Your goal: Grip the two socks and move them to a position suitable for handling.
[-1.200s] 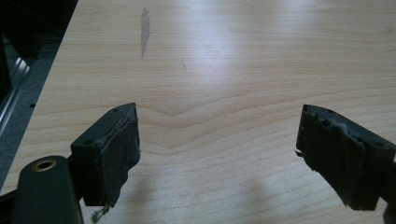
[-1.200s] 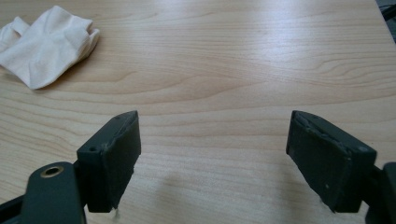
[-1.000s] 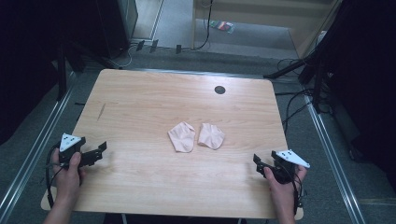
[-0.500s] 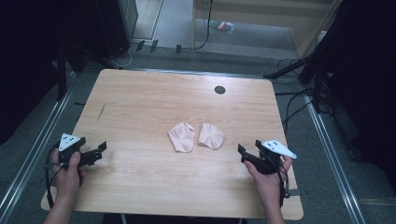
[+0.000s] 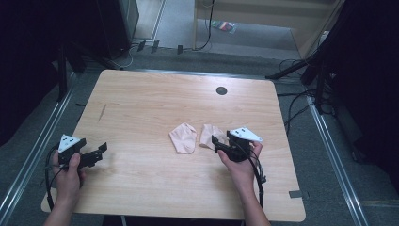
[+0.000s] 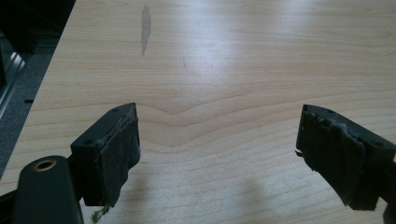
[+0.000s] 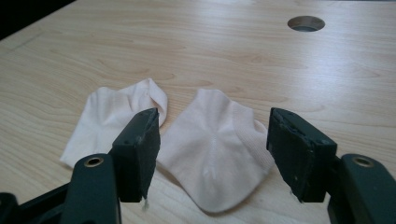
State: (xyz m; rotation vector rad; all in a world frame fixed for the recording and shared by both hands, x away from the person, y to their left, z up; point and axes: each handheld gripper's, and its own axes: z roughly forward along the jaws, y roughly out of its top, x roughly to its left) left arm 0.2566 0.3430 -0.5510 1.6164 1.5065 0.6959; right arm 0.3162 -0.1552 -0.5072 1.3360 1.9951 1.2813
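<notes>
Work in hand: picking up one of two small pale pink fabric socks lying flat near the middle of the light wooden desk (image 5: 141,103).
Right-hand sock (image 7: 217,144): flat on the desk, slightly toward the right edge from centre, heel end nearest the right gripper; in the right gripper view it sits framed between the two black jaws, with no pad pressing on it.
Left-hand sock (image 7: 112,121): just beside the first, the two nearly touching along one edge, one corner of it curled up.
Right gripper (image 5: 217,145): held low at the near-right side of the right-hand sock, released; its jaws have just been closing but a wide gap remains, and nothing is gripped.
Left gripper (image 6: 217,154): near the left edge toward the near corner, released and holding nothing, bare wood between its pads, well apart from both socks.
Round dark hole (image 5: 221,90): toward the far edge, well clear of the work.
Risk, skidding: thin cloth lying flat may simply slide ahead of the pads if they close above the surface instead of pinching down onto the fabric.
Risk, double pick: the left jaw stands close to the neighbouring sock, so a closing pinch could catch both.
Risk, weak hold: a grip on the hem alone could slip on lifting.
</notes>
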